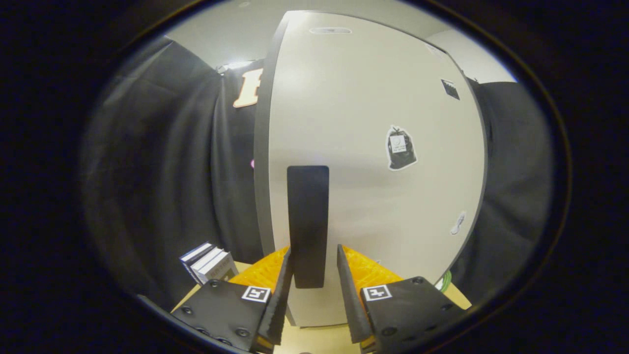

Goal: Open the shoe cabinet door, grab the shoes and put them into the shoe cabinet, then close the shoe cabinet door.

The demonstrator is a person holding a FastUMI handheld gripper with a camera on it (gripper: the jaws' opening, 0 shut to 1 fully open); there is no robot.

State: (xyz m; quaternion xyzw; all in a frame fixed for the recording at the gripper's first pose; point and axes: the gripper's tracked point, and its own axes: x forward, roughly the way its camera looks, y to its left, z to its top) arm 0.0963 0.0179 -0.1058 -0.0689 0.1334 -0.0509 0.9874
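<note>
Off to the left of the hand-held gripper [314, 265] a few books [209, 263] stand on the wooden worktop [314, 339]. Dead ahead is the shoe cabinet door [373, 162], shut: tall, smooth, matte off-white panel. Its handle [307, 223] is a flat dark strip running vertically, lower end sitting between the spread fingers, which are released with nothing pinched. Stickers [401, 148] sit further right.
</note>
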